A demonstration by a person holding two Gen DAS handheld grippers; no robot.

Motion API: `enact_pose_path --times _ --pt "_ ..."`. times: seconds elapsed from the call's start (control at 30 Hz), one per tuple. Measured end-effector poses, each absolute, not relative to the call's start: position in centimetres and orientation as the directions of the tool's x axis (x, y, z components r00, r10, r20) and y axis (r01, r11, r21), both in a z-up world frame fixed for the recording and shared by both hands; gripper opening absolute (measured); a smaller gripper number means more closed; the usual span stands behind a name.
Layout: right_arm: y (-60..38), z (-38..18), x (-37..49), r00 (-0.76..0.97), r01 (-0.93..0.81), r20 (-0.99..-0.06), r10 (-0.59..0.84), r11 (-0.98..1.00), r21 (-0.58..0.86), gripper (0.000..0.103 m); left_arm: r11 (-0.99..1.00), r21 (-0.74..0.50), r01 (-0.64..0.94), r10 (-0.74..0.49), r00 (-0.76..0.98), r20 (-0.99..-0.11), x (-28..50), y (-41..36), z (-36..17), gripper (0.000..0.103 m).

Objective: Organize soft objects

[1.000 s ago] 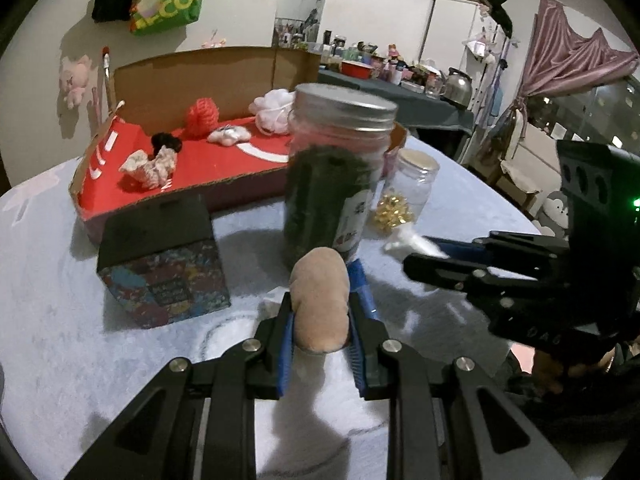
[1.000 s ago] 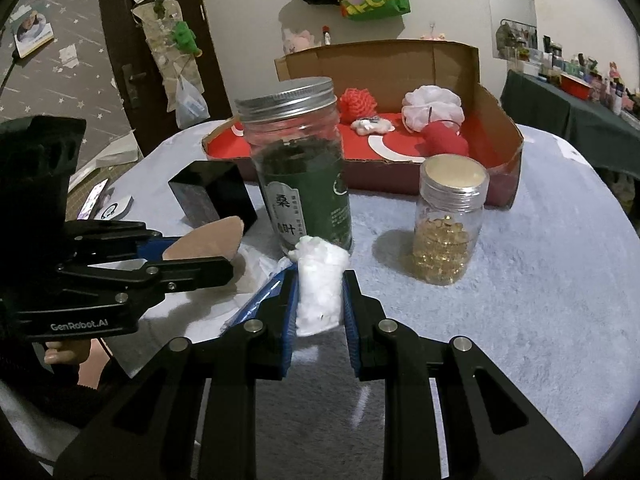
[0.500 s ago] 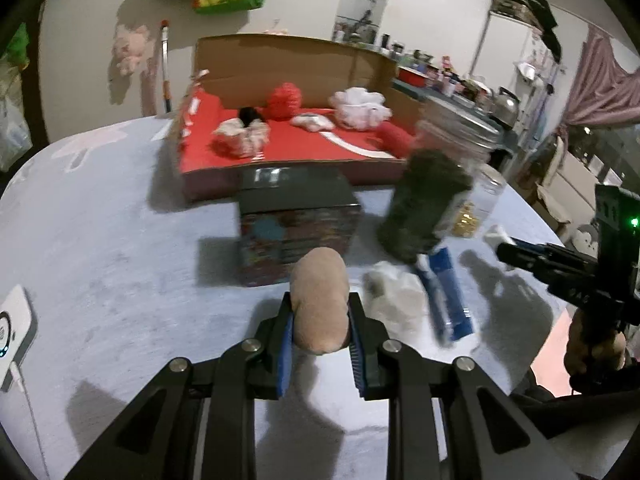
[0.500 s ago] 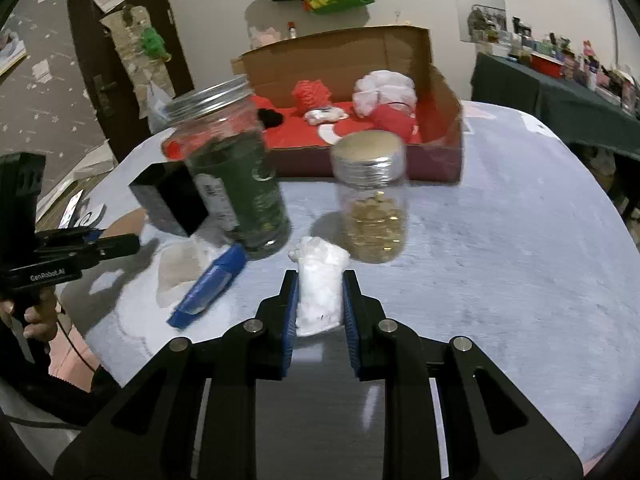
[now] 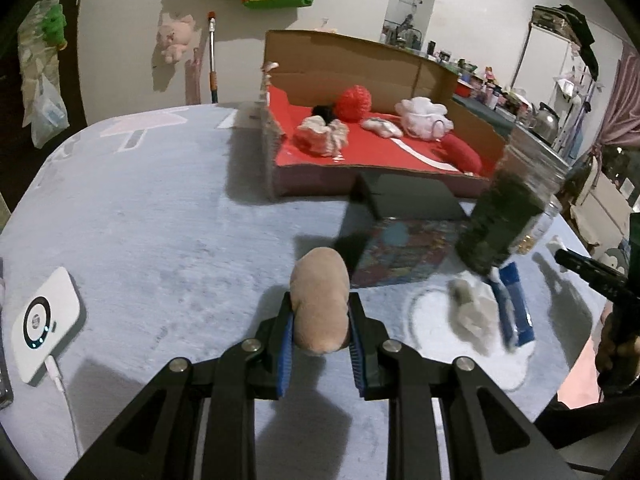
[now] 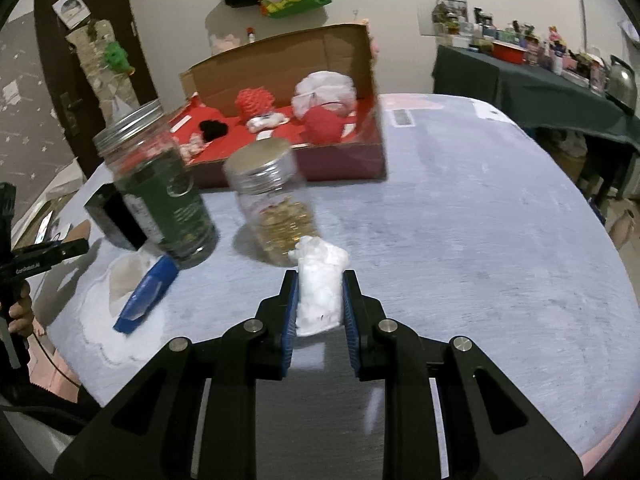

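The left gripper (image 5: 320, 326) clamps a tan plush piece (image 5: 320, 300) above the table (image 5: 160, 220), near its front edge. The right gripper (image 6: 319, 300) pinches a white fluffy wad (image 6: 320, 280), just before the gold-filled jar (image 6: 276, 208). The red-lined cardboard box (image 5: 384, 148) of soft toys sits toward the far edge.

Dim, cool indoor light falls from above and somewhat behind the cameras, throwing soft shadows forward across the desk (image 5: 168, 216). Both fisheye views bend hard at the rims and end in black corners. The green jar (image 6: 160, 188) and the cardboard box (image 6: 304, 80) are smeared, probably by motion; the background shelves are soft.
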State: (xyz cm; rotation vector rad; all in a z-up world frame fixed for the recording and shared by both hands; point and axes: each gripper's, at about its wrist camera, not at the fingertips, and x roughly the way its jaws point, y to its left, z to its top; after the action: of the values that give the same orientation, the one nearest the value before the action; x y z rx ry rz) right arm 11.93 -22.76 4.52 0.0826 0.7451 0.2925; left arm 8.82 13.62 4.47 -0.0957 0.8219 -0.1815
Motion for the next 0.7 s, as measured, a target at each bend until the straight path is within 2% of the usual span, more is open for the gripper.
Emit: enact_pose_path --times 0.3,0.7 --pt "-24.4 4.5 13.2 0.709 -0.208 -0.646 0.283 0.959 0.192 0.020 0.978 -0.154 0.141 -0.209 0.668 -0.714 10.8 14.4 4.0 0.025" --pt "-24.2 5.8 16.3 0.695 -0.295 -0.655 0.296 0.948 0.116 0.020 0.965 -0.134 0.226 -0.253 0.661 -0.707 13.8 14.6 5.2 0.025"
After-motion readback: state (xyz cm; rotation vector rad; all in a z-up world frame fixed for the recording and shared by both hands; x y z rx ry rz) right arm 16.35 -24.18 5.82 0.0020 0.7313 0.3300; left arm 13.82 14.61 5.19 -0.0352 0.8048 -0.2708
